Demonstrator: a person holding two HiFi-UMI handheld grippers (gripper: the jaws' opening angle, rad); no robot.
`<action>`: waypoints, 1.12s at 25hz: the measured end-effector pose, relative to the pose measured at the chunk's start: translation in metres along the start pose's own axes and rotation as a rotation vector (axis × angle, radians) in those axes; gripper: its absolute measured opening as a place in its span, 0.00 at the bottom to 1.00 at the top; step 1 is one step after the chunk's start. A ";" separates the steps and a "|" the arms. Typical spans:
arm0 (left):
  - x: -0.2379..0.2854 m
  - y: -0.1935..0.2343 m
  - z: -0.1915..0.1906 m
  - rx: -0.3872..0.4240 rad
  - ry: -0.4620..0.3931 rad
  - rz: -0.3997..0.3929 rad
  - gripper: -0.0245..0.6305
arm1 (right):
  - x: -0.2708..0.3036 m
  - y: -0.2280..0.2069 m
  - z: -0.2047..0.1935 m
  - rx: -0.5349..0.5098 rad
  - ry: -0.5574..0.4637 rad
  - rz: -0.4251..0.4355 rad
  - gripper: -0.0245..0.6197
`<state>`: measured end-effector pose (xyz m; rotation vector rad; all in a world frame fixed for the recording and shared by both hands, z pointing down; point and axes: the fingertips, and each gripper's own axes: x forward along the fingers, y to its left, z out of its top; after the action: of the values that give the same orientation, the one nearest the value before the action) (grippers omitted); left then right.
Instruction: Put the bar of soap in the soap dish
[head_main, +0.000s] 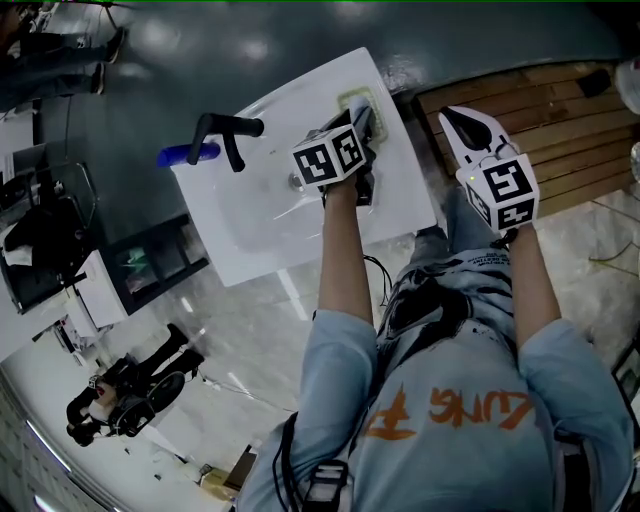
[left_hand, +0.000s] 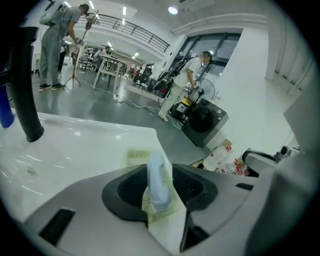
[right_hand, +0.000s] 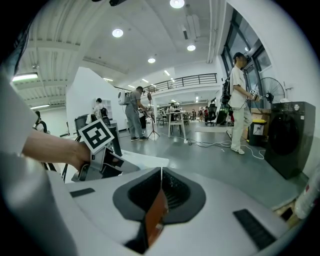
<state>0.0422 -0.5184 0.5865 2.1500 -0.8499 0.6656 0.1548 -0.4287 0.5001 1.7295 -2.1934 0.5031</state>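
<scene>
Your left gripper (left_hand: 160, 176) sits with jaws loosened around the pale blue bar of soap (left_hand: 159, 186), which stands on edge in the yellowish soap dish (left_hand: 134, 157) at the sink's (head_main: 250, 225) corner. Your right gripper (head_main: 463, 122) hangs clenched and empty just beside the sink.

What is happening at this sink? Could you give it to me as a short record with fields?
Place: white sink with a black faucet
Soap dish: yellowish, at a corner of the sink
Bar of soap: pale blue, on edge at the soap dish; whether it rests there is unclear
Left gripper: jaws apart, the bar of soap between them
Right gripper: jaws together, empty, held aside from the sink
</scene>
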 end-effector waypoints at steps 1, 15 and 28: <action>-0.004 0.000 0.001 0.001 -0.014 0.001 0.29 | -0.002 0.001 0.000 -0.002 -0.002 0.001 0.08; -0.118 -0.012 0.043 -0.070 -0.387 -0.062 0.27 | -0.013 0.037 0.068 -0.009 -0.211 0.029 0.08; -0.274 -0.036 0.104 0.332 -0.830 0.221 0.09 | -0.016 0.087 0.174 0.001 -0.459 0.106 0.08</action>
<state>-0.0893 -0.4798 0.3250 2.6923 -1.5027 -0.0360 0.0704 -0.4742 0.3304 1.8836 -2.6015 0.1340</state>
